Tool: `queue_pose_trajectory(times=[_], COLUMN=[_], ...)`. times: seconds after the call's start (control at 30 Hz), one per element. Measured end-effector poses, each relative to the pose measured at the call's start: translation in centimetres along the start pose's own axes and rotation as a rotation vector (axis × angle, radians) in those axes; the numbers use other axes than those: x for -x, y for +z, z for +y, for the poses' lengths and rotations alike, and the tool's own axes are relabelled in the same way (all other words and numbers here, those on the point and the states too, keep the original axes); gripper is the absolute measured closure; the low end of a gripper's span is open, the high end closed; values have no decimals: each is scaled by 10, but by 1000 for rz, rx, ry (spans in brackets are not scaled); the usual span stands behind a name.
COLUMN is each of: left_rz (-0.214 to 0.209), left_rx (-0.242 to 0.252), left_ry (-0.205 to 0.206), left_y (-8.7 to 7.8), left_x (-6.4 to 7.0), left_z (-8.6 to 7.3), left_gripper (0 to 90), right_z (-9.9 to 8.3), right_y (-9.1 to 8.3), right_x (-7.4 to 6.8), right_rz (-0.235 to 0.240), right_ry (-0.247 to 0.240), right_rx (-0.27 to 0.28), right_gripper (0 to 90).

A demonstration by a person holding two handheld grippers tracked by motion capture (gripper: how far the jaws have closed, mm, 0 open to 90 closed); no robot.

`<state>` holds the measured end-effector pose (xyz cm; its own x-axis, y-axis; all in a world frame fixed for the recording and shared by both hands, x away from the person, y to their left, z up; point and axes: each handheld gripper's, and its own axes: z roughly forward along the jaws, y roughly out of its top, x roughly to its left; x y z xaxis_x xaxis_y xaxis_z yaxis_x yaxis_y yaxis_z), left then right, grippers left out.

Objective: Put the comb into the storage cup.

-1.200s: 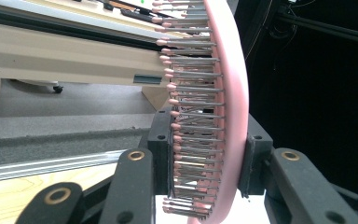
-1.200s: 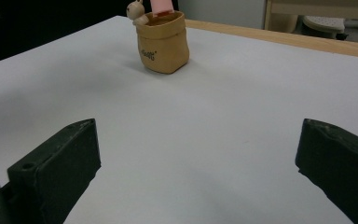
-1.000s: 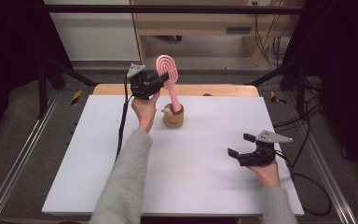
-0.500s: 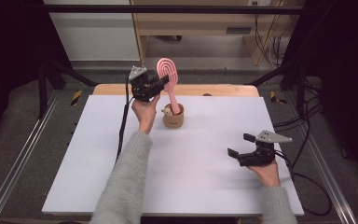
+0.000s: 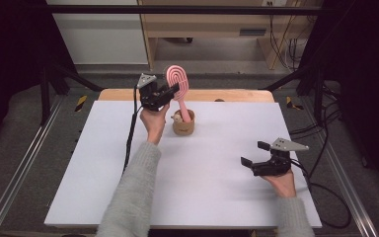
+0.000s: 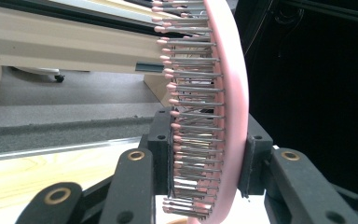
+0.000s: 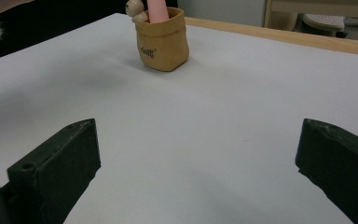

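Brush (image 5: 177, 81) stands nearly upright at the far middle of the table (image 5: 103, 163), its pink handle down inside a small tan pouch (image 5: 183, 123) and its head up above the rim. Left gripper (image 5: 170, 93) has its jaws clamped across the head; in the left gripper view the bristles (image 6: 193, 116) press against one jaw and the pink back against the other. A small wooden piece (image 7: 133, 7) also pokes from the pouch beside the handle. Right gripper (image 5: 256, 154) rests near the table's right side, well apart from the pouch, jaws wide apart and holding nothing.
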<state>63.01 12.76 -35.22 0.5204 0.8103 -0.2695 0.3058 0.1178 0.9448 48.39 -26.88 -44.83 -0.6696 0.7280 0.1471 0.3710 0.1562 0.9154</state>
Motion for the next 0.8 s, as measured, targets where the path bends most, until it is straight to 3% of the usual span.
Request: queue_pose_trajectory(times=[0.8], left_rz=[-8], left_rx=[-18], left_ry=[-9], left_y=[2], left_x=[-2], left_z=[-16], left_gripper=[640], right_z=[0], right_y=[0], right_x=[0], right_rz=[2], right_ry=[2], right_rx=[0], right_gripper=[3])
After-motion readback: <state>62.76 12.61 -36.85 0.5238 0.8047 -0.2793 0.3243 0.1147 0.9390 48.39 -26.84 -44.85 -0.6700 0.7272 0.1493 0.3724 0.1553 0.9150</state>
